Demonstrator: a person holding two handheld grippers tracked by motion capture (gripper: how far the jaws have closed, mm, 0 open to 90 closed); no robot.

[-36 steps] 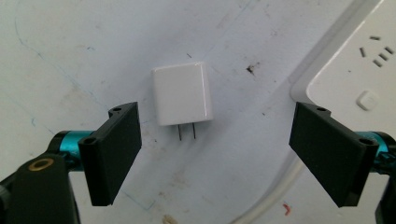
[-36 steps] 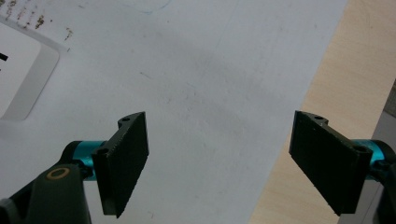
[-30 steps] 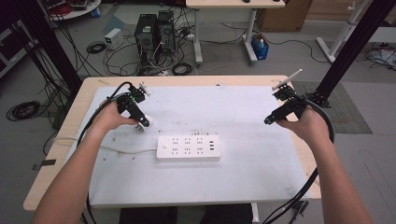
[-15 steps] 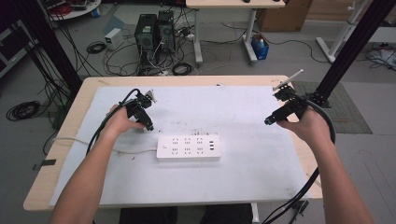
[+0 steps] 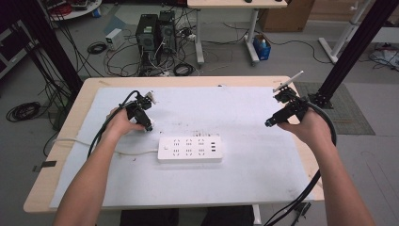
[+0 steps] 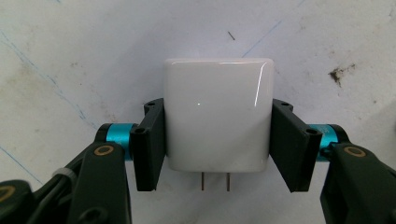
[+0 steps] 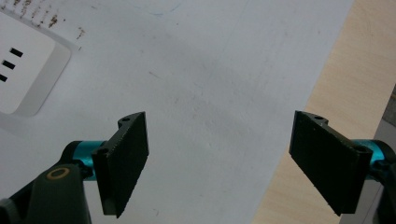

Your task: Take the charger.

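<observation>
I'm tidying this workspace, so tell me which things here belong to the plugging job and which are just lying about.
Part of the job:
- white charger plug, clamped in the left gripper
- white power strip on the table mat
- right gripper, open over the mat

Just lying about:
- computer towers on the floor
- coiled cables
- blue container

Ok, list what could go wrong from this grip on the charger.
The left hand-held gripper pinches the glossy white charger by its smooth sides, so it may slip or twist. Its two prongs face back toward the gripper, so it probably needs turning before reaching the power strip.
</observation>
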